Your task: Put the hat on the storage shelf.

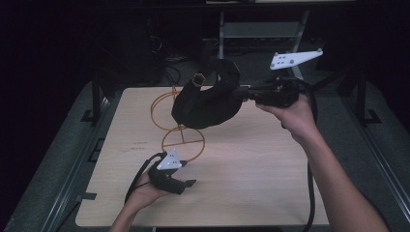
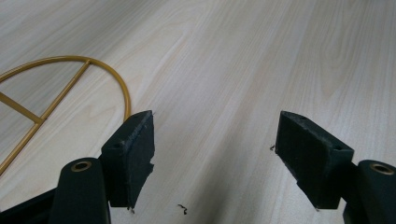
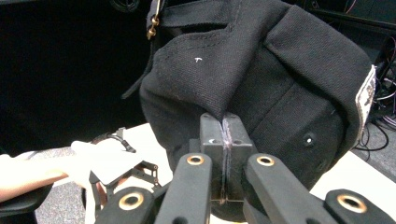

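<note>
A black cap (image 1: pixel 208 104) hangs in the air over the far middle of the wooden table (image 1: pixel 266 169). My right gripper (image 1: pixel 240 94) is shut on a fold of its cloth. In the right gripper view the jaws of that gripper (image 3: pixel 225 123) press together on the cap (image 3: pixel 261 70), which has a small brass buckle at its top. The cap sits against a gold wire stand (image 1: pixel 164 104) with a round base ring (image 1: pixel 183 142). My left gripper (image 1: pixel 189 182) rests low near the table's front left, open, with nothing between its pads (image 2: pixel 215 135). The gold ring (image 2: pixel 119 81) lies to their left.
Dark metal rails (image 1: pixel 92 96) frame the table on both sides. A grey shelf post (image 1: pixel 221 34) and cables stand behind it in the dark. A black cable trails from the right gripper down along the forearm. The left hand and its gripper (image 3: pixel 112 163) appear below the cap.
</note>
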`<state>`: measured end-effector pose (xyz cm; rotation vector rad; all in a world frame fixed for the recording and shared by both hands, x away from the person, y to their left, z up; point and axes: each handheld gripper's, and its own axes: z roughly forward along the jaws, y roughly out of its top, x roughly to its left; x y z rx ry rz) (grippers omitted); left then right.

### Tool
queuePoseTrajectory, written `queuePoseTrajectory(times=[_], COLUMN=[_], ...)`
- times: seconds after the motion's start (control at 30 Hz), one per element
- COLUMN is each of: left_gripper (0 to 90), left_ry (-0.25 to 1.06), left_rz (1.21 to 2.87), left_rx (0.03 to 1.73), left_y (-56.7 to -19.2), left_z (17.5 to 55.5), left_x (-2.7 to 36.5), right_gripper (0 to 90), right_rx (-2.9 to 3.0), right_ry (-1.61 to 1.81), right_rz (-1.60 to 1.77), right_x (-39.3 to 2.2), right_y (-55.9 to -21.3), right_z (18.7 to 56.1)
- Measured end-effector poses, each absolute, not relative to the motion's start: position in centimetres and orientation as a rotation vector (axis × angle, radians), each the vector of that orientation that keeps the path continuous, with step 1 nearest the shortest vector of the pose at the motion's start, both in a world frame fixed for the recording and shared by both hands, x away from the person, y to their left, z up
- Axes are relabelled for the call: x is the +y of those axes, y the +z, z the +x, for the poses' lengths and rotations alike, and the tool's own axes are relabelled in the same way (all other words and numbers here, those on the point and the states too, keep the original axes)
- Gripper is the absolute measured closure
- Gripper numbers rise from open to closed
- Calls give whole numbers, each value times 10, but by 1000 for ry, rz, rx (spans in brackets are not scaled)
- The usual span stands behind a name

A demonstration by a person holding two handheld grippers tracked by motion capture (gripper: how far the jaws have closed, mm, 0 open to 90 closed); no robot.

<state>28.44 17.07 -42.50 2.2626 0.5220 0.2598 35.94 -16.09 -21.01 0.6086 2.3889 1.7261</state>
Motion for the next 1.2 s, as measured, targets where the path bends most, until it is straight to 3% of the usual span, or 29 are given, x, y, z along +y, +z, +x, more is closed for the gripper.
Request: queuePoseTrajectory(times=[0.47, 1.2], left_gripper=[283, 286], left_ry=[252, 273], left_rz=[2268, 2279], left_rx=[517, 521], left_y=[-424, -426], left_z=[285, 287], left_x=[172, 172], right_gripper=[895, 893], right_rx=[2367, 2406], right_ry=[1742, 1740], right_rz=[624, 659], right_x=[-133, -51], right_y=[-196, -182], right_z=[385, 440])
